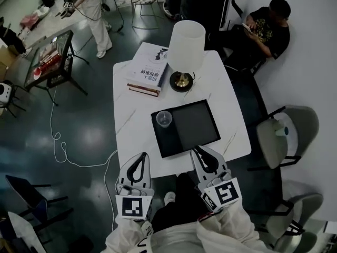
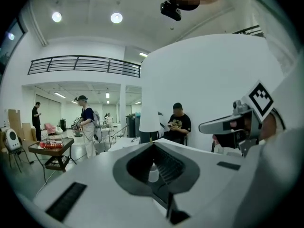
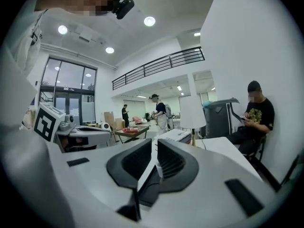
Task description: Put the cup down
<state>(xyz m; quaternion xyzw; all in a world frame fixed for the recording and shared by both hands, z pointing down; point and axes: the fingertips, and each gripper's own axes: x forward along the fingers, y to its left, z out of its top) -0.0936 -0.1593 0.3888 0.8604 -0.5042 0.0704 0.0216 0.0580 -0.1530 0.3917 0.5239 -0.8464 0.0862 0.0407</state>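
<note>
A clear plastic cup (image 1: 164, 119) stands upright in the far left corner of a black tray (image 1: 195, 125) on the white table (image 1: 131, 125). No gripper touches it. My left gripper (image 1: 141, 159) hovers at the table's near edge, short of the tray, its tips together and nothing held. In the left gripper view (image 2: 153, 145) the cup (image 2: 153, 173) shows small through the loop between the pads. My right gripper (image 1: 199, 153) sits over the tray's near edge. In its own view (image 3: 155, 141) the jaws stand almost together with only a thin slit and nothing between them.
A white lamp (image 1: 186, 49) and stacked books (image 1: 148, 74) stand at the table's far end. A grey chair (image 1: 287, 136) is at the right. One person sits on the floor (image 1: 263, 30); another stands (image 1: 92, 9) near a low side table (image 1: 50, 59).
</note>
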